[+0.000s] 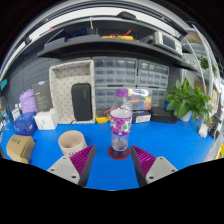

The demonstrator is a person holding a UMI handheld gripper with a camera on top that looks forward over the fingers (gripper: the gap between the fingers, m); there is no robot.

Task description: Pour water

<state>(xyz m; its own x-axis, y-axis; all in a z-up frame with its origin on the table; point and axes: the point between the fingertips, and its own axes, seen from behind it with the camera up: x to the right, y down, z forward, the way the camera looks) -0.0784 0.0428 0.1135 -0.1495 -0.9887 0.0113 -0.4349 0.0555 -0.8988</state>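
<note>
A blue tabletop [100,172] is seen ahead of the hand-held gripper [112,160]; its two fingers are spread wide apart, and nothing is held between the purple pads [82,158]. A clear bottle [120,124] with a pink cap and a patterned label is stood upright on the tabletop, just beyond the fingertips and in line with the gap between them; it is not touched by either finger. A small tan cup [71,142] is placed near the bottle, off to one side; a brown box [20,148] is set further out on that side, with a white carton [45,120] and a purple item [28,101] behind it. A green plant [188,99] is seen on the other side, well apart from the bottle. Drawer cabinets [120,77] and a shelf [110,42] are lined along the back.
</note>
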